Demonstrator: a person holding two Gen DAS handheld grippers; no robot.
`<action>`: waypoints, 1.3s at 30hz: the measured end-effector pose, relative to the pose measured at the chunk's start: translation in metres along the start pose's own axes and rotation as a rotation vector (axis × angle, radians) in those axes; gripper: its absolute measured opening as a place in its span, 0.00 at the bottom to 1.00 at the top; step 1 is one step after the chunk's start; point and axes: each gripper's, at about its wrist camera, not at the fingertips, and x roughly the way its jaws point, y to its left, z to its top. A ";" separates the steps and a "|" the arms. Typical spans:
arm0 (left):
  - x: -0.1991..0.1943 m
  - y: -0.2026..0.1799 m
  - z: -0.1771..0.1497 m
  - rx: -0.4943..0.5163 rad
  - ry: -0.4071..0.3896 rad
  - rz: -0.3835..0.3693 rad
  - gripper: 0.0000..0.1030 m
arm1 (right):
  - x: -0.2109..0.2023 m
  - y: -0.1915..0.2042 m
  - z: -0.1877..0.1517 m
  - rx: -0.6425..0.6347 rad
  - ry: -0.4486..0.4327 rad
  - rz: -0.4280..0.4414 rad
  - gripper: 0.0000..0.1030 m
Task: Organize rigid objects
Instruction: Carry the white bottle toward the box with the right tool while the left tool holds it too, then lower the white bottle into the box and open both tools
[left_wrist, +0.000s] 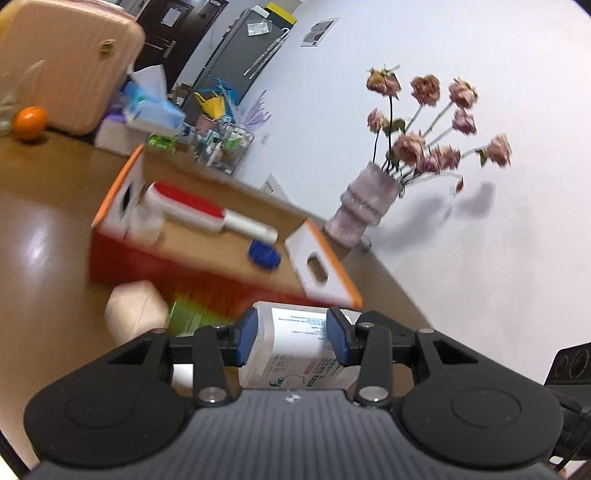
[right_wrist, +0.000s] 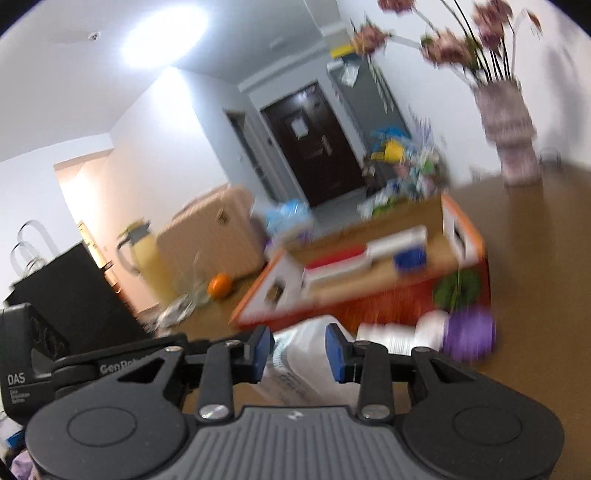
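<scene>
Grippers (left_wrist: 291, 338) (right_wrist: 297, 350) each clamp white bottles (left_wrist: 295, 354) (right_wrist: 303, 363).

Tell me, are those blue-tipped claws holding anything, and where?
Both grip one white bottle: left gripper clamps its labelled body; right gripper pinches it too.

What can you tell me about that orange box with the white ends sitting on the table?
The orange box is an open, shallow crate resting on the brown table. Its long walls look orange-red; its two end panels are white with orange rims and a cut-out handle slot each. The floor inside looks tan, like cardboard or wood. A red and white brush and a blue cap lie inside. Bottles lie just outside its near wall. Blur hides finer detail.
</scene>
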 end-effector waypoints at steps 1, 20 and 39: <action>0.012 0.002 0.014 -0.001 -0.003 -0.005 0.40 | 0.012 -0.004 0.012 -0.004 -0.010 -0.010 0.30; 0.173 0.080 0.081 0.015 0.139 0.142 0.49 | 0.204 -0.084 0.042 0.037 0.107 -0.153 0.32; 0.034 0.020 0.081 0.298 -0.009 0.320 0.84 | 0.072 -0.040 0.072 -0.247 0.052 -0.287 0.80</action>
